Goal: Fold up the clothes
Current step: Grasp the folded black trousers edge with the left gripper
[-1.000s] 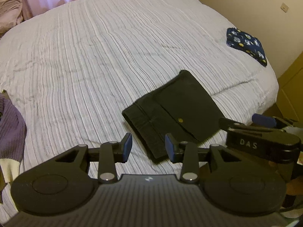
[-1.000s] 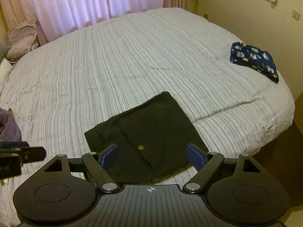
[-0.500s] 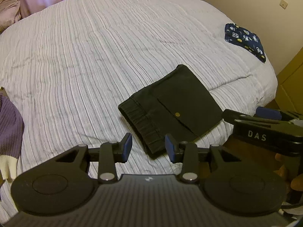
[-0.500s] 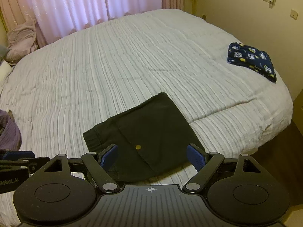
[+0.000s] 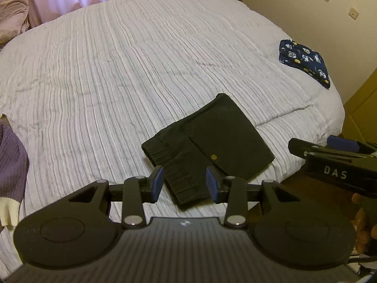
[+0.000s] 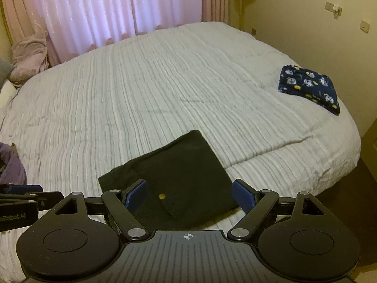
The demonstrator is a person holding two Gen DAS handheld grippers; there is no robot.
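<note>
Black shorts [image 5: 219, 136] [image 6: 186, 162], folded into a rectangle with a brass button on the pocket flap, lie flat near the front edge of the bed [image 5: 117, 70]. My left gripper [image 5: 185, 184] hovers over their waistband end, jaws partly apart with nothing between the blue pads. My right gripper [image 6: 189, 193] hangs over their near right side, jaws wide apart and holding nothing. Each gripper also shows at the edge of the other's view: the right gripper [image 5: 334, 165] and the left gripper [image 6: 21, 198].
A folded navy patterned garment [image 5: 304, 59] [image 6: 308, 87] lies at the bed's right edge by the wall. A purple knit garment [image 5: 11, 165] [image 6: 11, 167] sits at the left edge. Pink cloth [image 6: 30, 56] is heaped by the curtains. Floor drops off on the right.
My right gripper has lifted and drawn back a little, so more of the curtains shows. The left gripper and the black shorts stay about where they were.
</note>
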